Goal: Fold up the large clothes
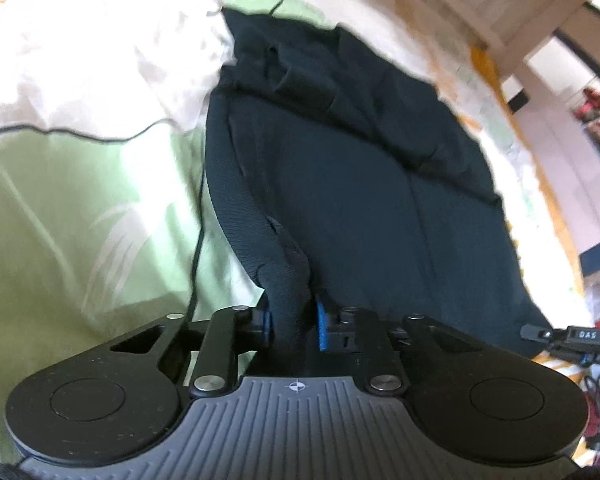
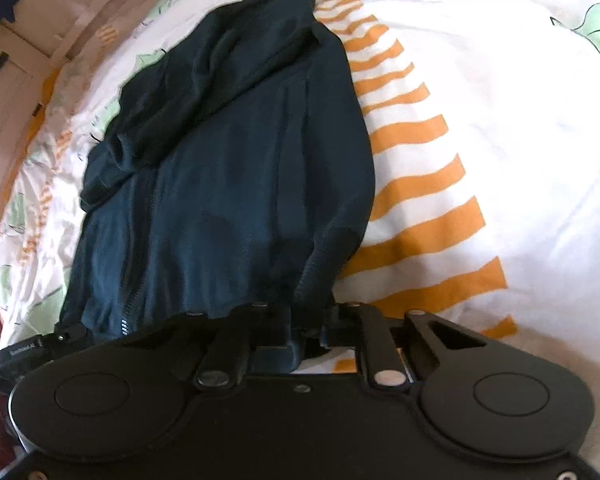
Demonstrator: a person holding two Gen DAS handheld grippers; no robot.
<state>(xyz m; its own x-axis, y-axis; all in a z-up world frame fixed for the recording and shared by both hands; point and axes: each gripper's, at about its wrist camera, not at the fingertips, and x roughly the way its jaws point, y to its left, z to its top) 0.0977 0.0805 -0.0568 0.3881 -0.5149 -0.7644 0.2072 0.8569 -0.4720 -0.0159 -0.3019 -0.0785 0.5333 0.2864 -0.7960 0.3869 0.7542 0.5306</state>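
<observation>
Jacket, dark navy, spread lengthwise on bed. Left gripper fingers clamp ribbed hem corner; right gripper fingers pinch other corner. No fold made yet.

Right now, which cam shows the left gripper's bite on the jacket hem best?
Left wrist view. The left gripper is shut on the ribbed hem of the dark jacket, the bunched fabric plainly between its blue pads. The right wrist view shows only that gripper's black body at its lower left edge, not the bite.
</observation>
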